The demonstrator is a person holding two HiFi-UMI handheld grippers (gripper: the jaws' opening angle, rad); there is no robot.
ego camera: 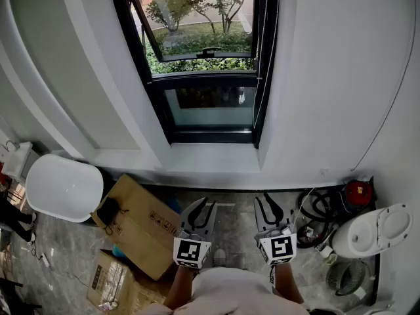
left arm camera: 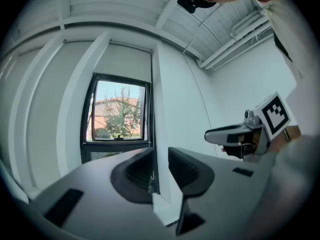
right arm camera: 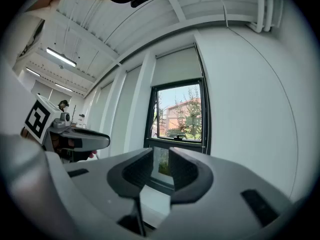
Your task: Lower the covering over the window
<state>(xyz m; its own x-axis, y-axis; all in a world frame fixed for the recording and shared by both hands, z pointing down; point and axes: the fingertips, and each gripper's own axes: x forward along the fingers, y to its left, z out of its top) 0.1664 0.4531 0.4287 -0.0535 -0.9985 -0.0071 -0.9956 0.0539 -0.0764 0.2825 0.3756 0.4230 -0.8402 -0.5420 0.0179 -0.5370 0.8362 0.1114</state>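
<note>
A: Where is the blind?
B: Up high. It covers the top part of the window. The glass below it is bare, and you can see trees outside.
A: And the left gripper?
B: Low down, well away from the window, pointing at the wall. Its jaws have a small gap with nothing in it.
A: The right gripper?
B: Just beside the left one. It has a small gap too and holds nothing.
A: What is on the floor?
B: A box, over on the left.
</note>
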